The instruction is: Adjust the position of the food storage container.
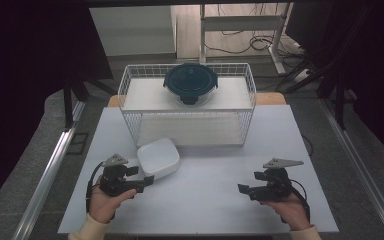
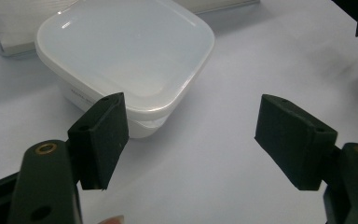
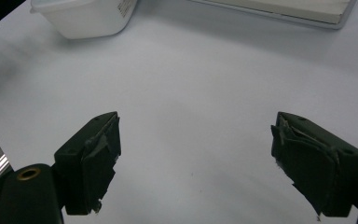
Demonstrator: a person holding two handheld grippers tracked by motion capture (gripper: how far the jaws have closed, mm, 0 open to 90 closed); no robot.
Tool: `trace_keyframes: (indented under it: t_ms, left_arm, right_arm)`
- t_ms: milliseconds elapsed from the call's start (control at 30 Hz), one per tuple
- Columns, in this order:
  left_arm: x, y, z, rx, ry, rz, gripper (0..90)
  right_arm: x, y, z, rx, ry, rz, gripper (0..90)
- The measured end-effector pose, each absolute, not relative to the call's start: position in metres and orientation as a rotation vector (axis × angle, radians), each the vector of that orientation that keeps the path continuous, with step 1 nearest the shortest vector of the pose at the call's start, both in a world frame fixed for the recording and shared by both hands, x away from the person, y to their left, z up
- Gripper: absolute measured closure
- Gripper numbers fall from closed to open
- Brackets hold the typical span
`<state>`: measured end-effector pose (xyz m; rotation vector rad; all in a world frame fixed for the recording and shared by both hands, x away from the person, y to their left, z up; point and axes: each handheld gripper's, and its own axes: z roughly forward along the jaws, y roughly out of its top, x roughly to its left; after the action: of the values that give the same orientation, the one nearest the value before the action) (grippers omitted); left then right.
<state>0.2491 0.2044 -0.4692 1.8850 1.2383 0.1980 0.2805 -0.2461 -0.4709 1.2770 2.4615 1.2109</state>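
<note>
**White lidded box beside the left gripper, both pairs of jaws wide**

High view: a white wire basket (image 1: 130, 95) stands at the far edge of the white table (image 1: 205, 200), with a dark-lidded round container (image 1: 190, 82) on its top shelf. A white square box (image 1: 158, 158) sits just in front of the basket's near left corner. The left gripper (image 1: 147, 181) lies just beside the box; the right gripper (image 1: 241, 190) rests well apart, toward the near right corner. Dark curtains flank the table; cables lie on the floor behind it.

Left gripper view: the jaws stand wide, holding nothing; the box, lid on, is just beyond the left jaw.

Right gripper view: the jaws stand wide over bare table, the box at the far left.
</note>
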Motion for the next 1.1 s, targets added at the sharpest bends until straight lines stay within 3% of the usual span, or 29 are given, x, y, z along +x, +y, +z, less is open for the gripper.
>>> trace_keyframes:
  t_ms: [600, 933, 1100]
  left_arm:
    - [0.275, 0.226, -0.454, 1.809, 1.279, 0.239, 33.2]
    - [0.312, 0.233, -0.455, 1.824, 1.341, 0.263, 48.6]
    - [0.330, 0.234, -0.458, 1.853, 1.347, 0.276, 61.6]
  right_arm:
    - [0.282, -0.249, -0.474, 1.290, 2.469, 1.202, 15.7]
    - [0.282, -0.250, -0.475, 1.301, 2.460, 1.194, 16.0]
    - [0.283, -0.250, -0.476, 1.307, 2.462, 1.191, 16.1]
